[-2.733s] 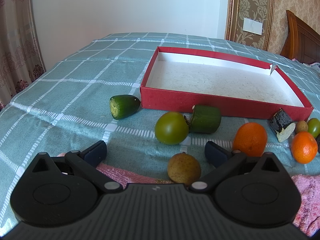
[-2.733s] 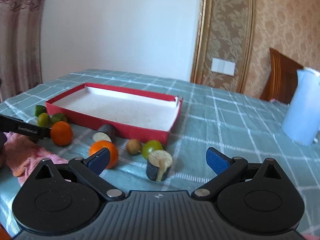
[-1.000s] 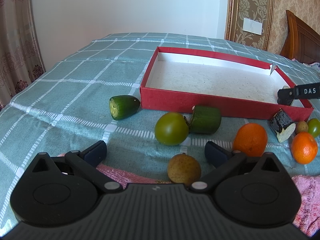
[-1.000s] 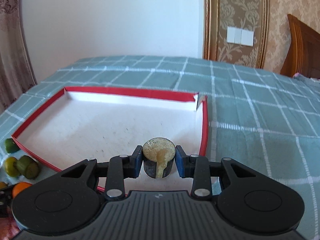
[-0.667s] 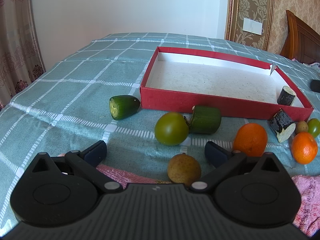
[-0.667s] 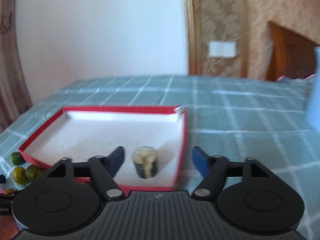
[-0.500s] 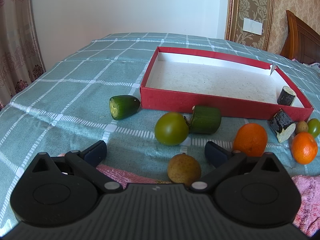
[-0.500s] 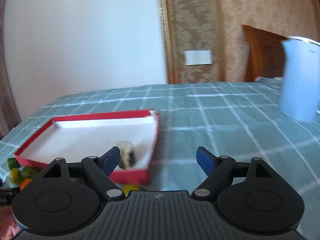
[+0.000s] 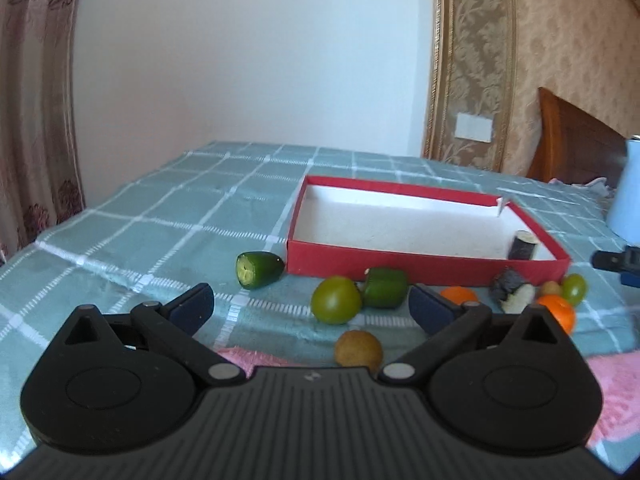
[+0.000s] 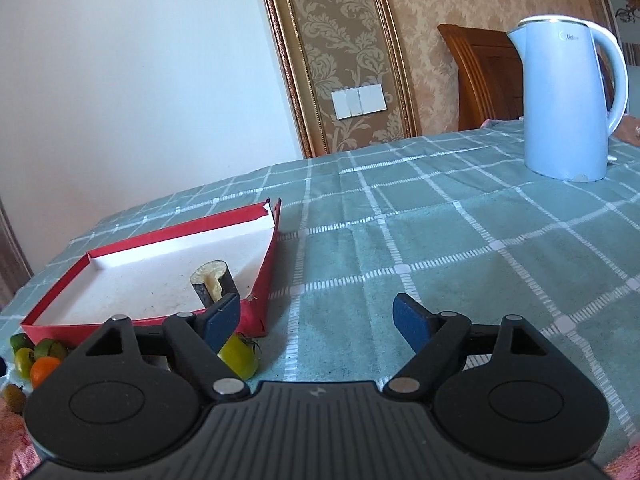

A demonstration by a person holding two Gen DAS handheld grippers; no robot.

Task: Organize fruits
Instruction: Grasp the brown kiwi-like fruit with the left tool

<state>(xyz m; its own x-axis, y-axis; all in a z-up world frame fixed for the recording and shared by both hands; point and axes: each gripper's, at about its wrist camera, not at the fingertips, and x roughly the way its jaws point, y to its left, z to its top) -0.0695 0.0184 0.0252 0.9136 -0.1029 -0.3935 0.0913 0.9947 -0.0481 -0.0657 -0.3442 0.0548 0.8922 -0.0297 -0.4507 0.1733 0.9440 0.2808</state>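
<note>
Eggplant chunk (image 10: 212,282) upright in red box (image 10: 264,280)

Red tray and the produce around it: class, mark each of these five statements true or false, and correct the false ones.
1. One dark cut piece stands inside the red tray. True.
2. The two oranges lie in the tray. False: both oranges sit on the tablecloth in front of it.
3. The right tool holds nothing. True: its jaws stand open with only cloth between them.
4. The light blue kettle stands inside the tray. False: it stands on the cloth, well apart from it.
5. The left tool grips the green tomato. False: it is open, and the tomato lies untouched on the cloth.
</note>
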